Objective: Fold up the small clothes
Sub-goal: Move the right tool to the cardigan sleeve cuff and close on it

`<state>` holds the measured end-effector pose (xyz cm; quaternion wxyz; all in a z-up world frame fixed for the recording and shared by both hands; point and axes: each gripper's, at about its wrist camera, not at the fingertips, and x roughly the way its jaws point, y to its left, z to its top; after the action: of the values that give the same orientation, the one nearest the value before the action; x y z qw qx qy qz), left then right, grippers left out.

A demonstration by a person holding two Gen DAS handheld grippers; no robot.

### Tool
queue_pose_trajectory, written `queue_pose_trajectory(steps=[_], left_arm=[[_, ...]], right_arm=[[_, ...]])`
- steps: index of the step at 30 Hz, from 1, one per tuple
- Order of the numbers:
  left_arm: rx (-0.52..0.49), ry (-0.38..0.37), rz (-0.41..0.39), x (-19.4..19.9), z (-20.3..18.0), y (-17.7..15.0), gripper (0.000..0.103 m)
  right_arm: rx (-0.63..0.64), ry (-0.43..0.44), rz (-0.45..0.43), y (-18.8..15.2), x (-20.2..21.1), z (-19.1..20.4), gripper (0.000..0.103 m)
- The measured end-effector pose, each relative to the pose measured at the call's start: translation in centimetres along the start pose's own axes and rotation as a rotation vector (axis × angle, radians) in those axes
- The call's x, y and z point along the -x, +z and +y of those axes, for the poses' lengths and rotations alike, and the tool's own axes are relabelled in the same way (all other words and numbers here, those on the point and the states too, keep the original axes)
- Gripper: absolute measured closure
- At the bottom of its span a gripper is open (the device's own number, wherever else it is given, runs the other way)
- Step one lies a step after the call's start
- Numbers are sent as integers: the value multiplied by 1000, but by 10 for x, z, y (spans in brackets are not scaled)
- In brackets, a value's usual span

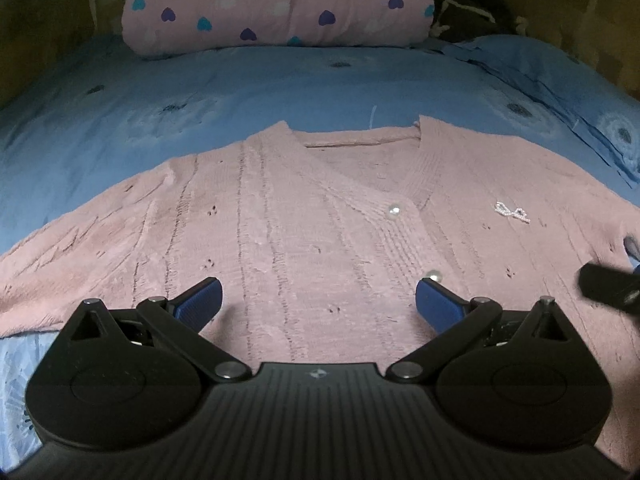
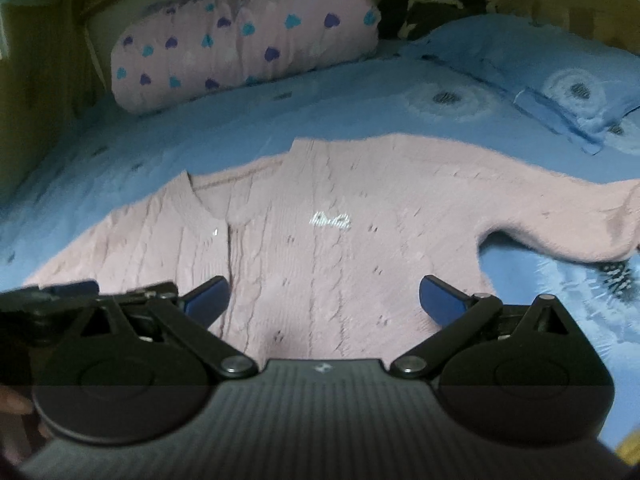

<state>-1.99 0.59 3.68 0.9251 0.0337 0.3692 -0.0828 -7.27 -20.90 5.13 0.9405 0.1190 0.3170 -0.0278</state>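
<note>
A small pink knitted cardigan [image 1: 280,216] lies spread flat on the blue bed cover [image 1: 200,92], front up, with pearl buttons and a sparkly bow. My left gripper [image 1: 319,298] hovers open over its lower left half, blue pads wide apart, nothing held. In the right wrist view the same cardigan [image 2: 320,240] stretches across the bed, its right sleeve [image 2: 580,224] reaching to the frame edge. Over the lower right part of the body my right gripper [image 2: 324,298] hangs open and empty. The left gripper's dark body [image 2: 52,300] shows at that view's left edge.
A pink rolled blanket with heart prints [image 1: 276,4] lies at the head of the bed. A blue pillow [image 2: 540,76] sits at the back right, with a dark bundle [image 2: 432,8] behind it. Bare blue cover lies between the cardigan and the blanket.
</note>
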Motion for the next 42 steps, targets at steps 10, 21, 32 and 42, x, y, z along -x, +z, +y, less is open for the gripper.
queue_pose_trajectory(steps=[10,21,32,42], left_arm=[[15,-7,35,-5,6,0,0],[8,-5,53,-11,2,0,0],[11,-4,69,-16,0,1,0],[-22,7,73,-24,-4,-6,0]], right_arm=[[-7,-132,-34,22,6,-36,0],[-151,-315,-35,44,4,-108,0],[-378,-500,-10,35,-15,-169,0],[-427,-509,-29,15,-29,-190,0]])
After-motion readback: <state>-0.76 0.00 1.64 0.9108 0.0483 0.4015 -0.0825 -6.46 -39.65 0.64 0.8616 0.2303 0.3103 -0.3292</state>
